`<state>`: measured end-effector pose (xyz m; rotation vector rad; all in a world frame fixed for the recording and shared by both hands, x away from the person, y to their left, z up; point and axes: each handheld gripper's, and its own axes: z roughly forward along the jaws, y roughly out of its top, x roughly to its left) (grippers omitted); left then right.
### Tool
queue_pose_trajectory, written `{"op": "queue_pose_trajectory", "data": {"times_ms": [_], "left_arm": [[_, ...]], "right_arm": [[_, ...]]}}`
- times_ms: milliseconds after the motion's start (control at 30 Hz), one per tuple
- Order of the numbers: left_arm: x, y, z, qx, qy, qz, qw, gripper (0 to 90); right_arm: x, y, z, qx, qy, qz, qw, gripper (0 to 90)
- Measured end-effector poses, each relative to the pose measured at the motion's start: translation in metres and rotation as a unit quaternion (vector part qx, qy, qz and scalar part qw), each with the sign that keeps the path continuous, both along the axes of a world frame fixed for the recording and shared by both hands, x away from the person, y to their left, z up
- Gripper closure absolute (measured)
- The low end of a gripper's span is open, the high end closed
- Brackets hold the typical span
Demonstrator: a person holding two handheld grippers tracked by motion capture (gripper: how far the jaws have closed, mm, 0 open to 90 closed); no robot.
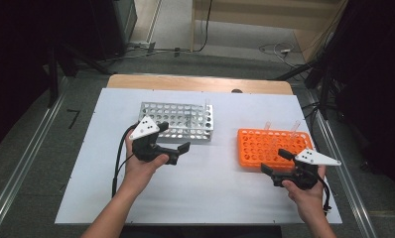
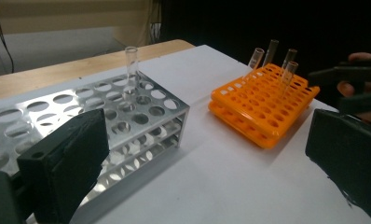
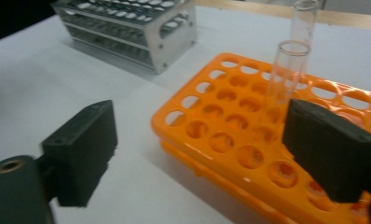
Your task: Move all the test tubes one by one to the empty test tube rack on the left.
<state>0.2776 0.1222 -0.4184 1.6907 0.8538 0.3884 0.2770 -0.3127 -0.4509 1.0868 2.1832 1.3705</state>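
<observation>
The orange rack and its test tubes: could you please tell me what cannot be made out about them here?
- Orange rack: its far right end is cut off by the right gripper view's edge and partly hidden behind the tongs' pad.
- Test tubes: too small and faint in the high view to count.
- Tube: blurred, so its contents are unclear.

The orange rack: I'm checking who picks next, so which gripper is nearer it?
Right. The right gripper hovers at the orange rack's front edge; the left gripper is off to its left, by the metal rack.
</observation>
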Motion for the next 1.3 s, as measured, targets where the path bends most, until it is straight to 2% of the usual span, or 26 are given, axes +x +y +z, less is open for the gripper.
{"op": "queue_pose_trajectory", "data": {"times_ms": [167, 333, 433, 567, 700, 800, 867, 1000, 1067, 1300], "left_arm": [[-0.020, 0.007, -0.007, -0.006, 0.001, -0.001, 1.0000, 0.0], [-0.033, 0.017, -0.013, -0.008, 0.004, 0.007, 0.9999, 0.0], [-0.039, 0.021, -0.017, -0.008, 0.006, 0.010, 0.9999, 0.0], [-0.045, 0.026, -0.022, -0.012, 0.008, 0.016, 0.9998, 0.0], [-0.047, 0.029, -0.026, -0.016, 0.015, 0.018, 0.9996, 0.0], [-0.047, 0.029, -0.028, -0.017, 0.017, 0.020, 0.9995, 0.0], [-0.047, 0.030, -0.029, -0.018, 0.017, 0.021, 0.9995, 0.0], [-0.047, 0.028, -0.030, -0.022, 0.016, 0.020, 0.9994, 0.0], [-0.047, 0.027, -0.031, -0.015, 0.017, 0.018, 0.9996, 0.0], [-0.044, 0.024, -0.034, -0.010, 0.017, 0.017, 0.9997, 0.0]], "right_arm": [[0.013, 0.001, -0.001, -0.021, 0.012, -0.032, 0.9992, 20.3], [0.026, 0.000, -0.006, -0.042, 0.022, -0.062, 0.9970, 33.2], [0.032, 0.001, -0.009, -0.049, 0.027, -0.061, 0.9966, 43.7], [0.039, 0.002, -0.013, -0.046, 0.035, -0.059, 0.9966, 52.3], [0.043, 0.004, -0.016, -0.045, 0.038, -0.058, 0.9965, 56.3], [0.043, 0.006, -0.018, -0.052, 0.027, -0.070, 0.9958, 61.3], [0.042, 0.004, -0.019, -0.038, 0.023, -0.069, 0.9966, 64.2], [0.043, 0.002, -0.022, -0.032, 0.030, -0.070, 0.9966, 70.3], [0.042, 0.002, -0.023, -0.038, 0.024, -0.072, 0.9964, 72.4], [0.042, -0.004, -0.023, -0.024, 0.020, -0.073, 0.9968, 74.1]]}}
